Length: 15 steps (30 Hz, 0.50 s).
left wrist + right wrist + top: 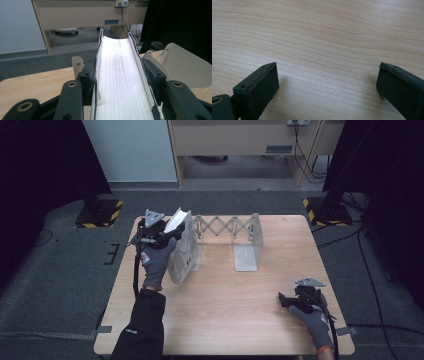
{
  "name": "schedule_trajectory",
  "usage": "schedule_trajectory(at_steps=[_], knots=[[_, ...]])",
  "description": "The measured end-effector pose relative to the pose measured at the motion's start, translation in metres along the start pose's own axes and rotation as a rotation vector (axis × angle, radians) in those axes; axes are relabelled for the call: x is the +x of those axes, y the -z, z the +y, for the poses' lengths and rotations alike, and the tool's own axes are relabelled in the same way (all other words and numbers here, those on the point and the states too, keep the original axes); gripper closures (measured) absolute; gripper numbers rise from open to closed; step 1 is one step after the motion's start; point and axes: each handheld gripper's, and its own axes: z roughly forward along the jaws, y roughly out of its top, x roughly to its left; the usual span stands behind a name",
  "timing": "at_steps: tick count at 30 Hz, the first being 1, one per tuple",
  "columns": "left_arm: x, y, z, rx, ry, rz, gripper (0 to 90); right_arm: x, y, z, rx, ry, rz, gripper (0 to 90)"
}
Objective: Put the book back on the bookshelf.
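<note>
While the left gripper (167,232) clamps a book (120,75) spine-down over the rack (227,237), probably to shelve it, the right gripper (286,301) idles gaping on the table (230,310).

Left hand-held gripper (167,231) raised at far left of the table (225,320), gloved hand under it, jaws clamped on a book (120,75). Right hand-held gripper (286,301) low at near right, jaws wide apart, pointing left.
</note>
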Motion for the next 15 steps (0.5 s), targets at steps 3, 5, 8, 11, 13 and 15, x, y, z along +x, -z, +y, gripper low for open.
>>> schedule_trajectory(at_steps=[3,5,8,11,13,15], knots=[[0.003,-0.014,0.003,0.004,0.006,0.013,52.2,0.000,0.000,0.000,0.000,0.000,0.000,4.6],[0.004,-0.023,0.004,0.005,0.002,0.026,52.2,0.000,0.000,0.000,0.002,0.000,0.001,4.6],[0.004,-0.036,0.004,0.015,-0.002,0.051,52.2,0.000,0.000,0.000,0.000,0.000,0.000,4.6],[0.005,-0.051,-0.001,-0.008,0.017,0.074,52.2,0.000,0.000,0.000,0.000,0.000,0.000,4.4],[0.004,-0.053,-0.002,-0.015,0.024,0.080,52.2,0.000,0.000,0.000,0.000,0.000,0.000,4.4],[0.004,-0.060,-0.005,-0.016,0.030,0.077,52.2,0.000,0.000,0.000,0.000,-0.001,0.000,4.4]])
